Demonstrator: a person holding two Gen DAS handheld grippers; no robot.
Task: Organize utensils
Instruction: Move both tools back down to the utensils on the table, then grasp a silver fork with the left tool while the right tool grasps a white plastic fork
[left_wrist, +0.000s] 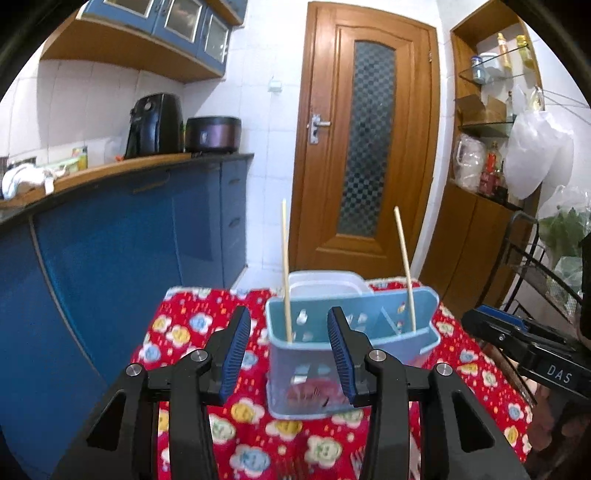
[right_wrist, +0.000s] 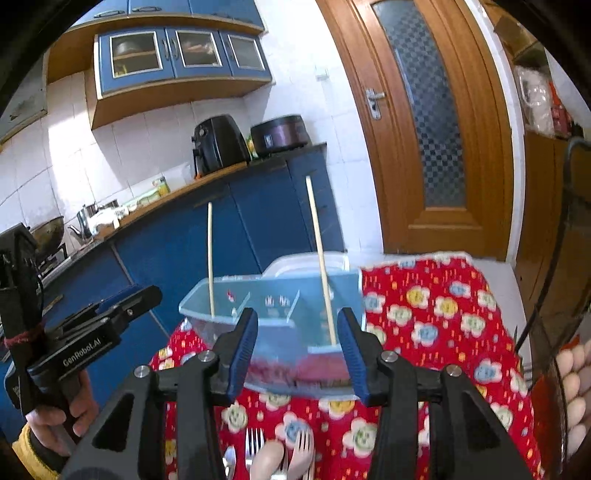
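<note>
A light blue utensil caddy (left_wrist: 351, 347) with compartments stands on the red flowered tablecloth (left_wrist: 184, 332). Two wooden chopsticks stand in it, one (left_wrist: 285, 273) at the left end, one (left_wrist: 405, 273) at the right. My left gripper (left_wrist: 290, 354) is open and empty, just in front of the caddy's left end. In the right wrist view the caddy (right_wrist: 280, 314) and both chopsticks (right_wrist: 321, 262) show; my right gripper (right_wrist: 297, 354) is open and empty in front of it. Forks and spoons (right_wrist: 280, 454) lie on the cloth below it.
A clear lidded box (left_wrist: 325, 282) sits behind the caddy. Blue kitchen cabinets (left_wrist: 129, 258) stand left of the table, a wooden door (left_wrist: 365, 147) behind, a black wire rack (left_wrist: 543, 273) at right. The left hand-held gripper (right_wrist: 74, 339) shows at left in the right wrist view.
</note>
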